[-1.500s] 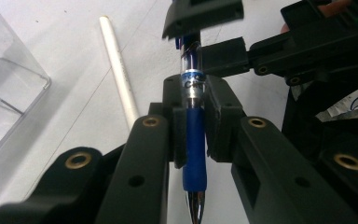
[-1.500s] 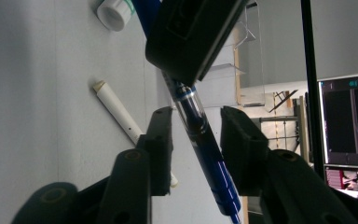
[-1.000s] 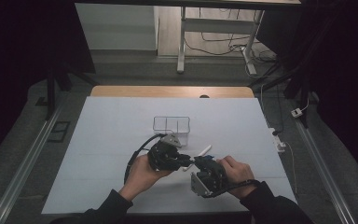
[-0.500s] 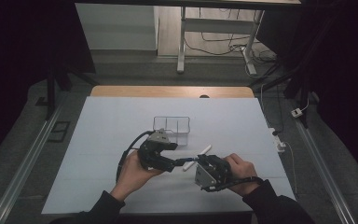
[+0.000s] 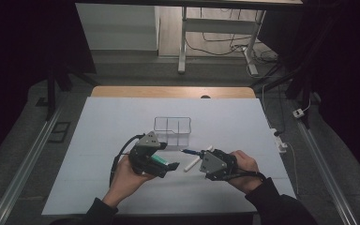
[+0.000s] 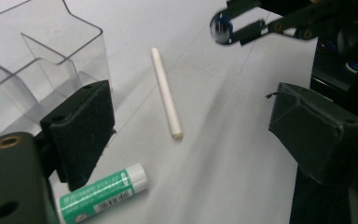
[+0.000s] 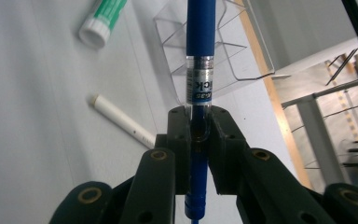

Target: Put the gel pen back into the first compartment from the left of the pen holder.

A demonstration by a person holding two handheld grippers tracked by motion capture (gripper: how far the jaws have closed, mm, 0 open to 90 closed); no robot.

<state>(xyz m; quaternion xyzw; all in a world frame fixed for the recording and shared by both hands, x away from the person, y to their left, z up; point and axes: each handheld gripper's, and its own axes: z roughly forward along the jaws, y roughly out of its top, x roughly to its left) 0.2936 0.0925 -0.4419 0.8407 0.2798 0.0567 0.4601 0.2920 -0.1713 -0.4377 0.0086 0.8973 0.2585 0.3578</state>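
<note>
Pen [image 7: 200, 56] clamped upright between right gripper [image 7: 199, 135] jaws, apparently near organiser [image 7: 223, 51].

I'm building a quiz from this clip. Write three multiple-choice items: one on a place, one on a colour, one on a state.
1. Where does the white stick lie?
A. On the table beside the clear organizer
B. Inside the organizer
C. In the left claw

2. What colour is the pen in the right claw?
A. Red
B. Blue
C. Black

3. How does the left claw stand?
A. Shut on the glue stick
B. Shut on the pen
C. Open, holding nothing

Answers: 1 A, it rests on the white table in front of the clear organizer. 2 B, its barrel is blue. 3 C, its jaws stand wide apart and the green glue stick lies on the table.
</note>
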